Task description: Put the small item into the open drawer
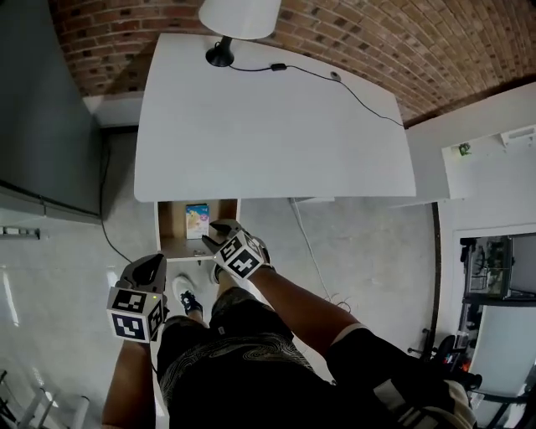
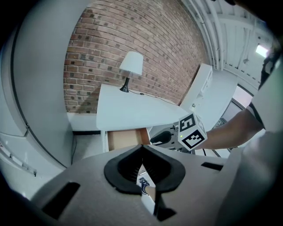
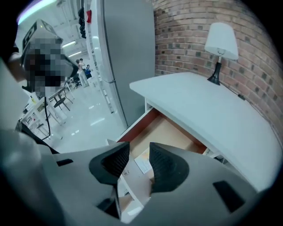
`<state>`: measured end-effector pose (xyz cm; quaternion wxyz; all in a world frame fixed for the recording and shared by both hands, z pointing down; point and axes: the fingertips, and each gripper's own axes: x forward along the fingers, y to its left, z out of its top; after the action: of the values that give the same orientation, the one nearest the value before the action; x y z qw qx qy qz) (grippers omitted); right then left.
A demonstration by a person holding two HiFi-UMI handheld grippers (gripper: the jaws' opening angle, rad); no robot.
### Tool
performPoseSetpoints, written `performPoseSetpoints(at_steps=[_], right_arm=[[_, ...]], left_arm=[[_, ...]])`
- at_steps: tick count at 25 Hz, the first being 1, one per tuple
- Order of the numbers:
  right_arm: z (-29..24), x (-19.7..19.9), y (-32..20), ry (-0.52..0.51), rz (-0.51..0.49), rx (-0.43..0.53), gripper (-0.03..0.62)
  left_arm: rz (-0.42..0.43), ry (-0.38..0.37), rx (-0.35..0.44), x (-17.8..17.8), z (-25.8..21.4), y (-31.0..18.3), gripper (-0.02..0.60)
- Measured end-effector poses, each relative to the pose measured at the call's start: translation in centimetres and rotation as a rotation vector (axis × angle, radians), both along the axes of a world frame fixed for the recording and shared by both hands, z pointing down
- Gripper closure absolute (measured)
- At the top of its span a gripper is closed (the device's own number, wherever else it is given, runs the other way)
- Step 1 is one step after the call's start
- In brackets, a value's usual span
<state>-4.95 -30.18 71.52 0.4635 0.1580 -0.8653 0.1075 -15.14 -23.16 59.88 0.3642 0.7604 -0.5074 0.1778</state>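
Head view: a white desk stands against a brick wall; a lamp stands at the desk's far edge, and a cable runs from its base across the top; a grey cabinet stands at the left. Under the desk's near edge, toward the left, a drawer stands open; the item, a small pale blue and yellow box, lies inside it, close under the desk's edge. The right gripper hangs over the drawer's front right corner, jaws pointing toward the item but apart from it; the left gripper is lower and to the left, outside the drawer and near its front left corner; a shoe rests on the floor between the two.

Left gripper view: the jaws meet at their tips with nothing held between them; through the slit behind the tips only the shoe and floor show. Beyond, the drawer shows a wood-coloured bottom; the right gripper with its marker cube is just to the drawer's right; the lamp stands on the desk before the brick wall.

Right gripper view: the jaws stand a narrow way apart, gripping nothing. In the gap below them show the drawer's white front wall and, beyond it, the item lying flat on the wooden bottom; the pads do not touch it. The desk top stretches to the right with the lamp at its far end; the cabinet rises at the left.
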Motion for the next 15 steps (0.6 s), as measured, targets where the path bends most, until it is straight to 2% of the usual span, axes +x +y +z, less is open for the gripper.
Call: performPoseSetpoints(at_steps=[8, 12, 15], right_arm=[[-8.3, 0.6, 2.0, -0.149, 0.141, 0.027, 0.45], [-12.8, 1.2, 3.5, -0.288, 0.223, 0.0, 0.454], [-17.0, 2.3, 5.2, -0.388, 0.266, 0.005, 0.499]], left_arm=[[0.059, -0.007, 0.09, 0.4, -4.6, -0.1, 0.565], [0.074, 0.013, 0.155, 0.4, -7.3, -0.1, 0.565], [0.104, 0.036, 0.2, 1.3, -9.6, 0.5, 0.565]])
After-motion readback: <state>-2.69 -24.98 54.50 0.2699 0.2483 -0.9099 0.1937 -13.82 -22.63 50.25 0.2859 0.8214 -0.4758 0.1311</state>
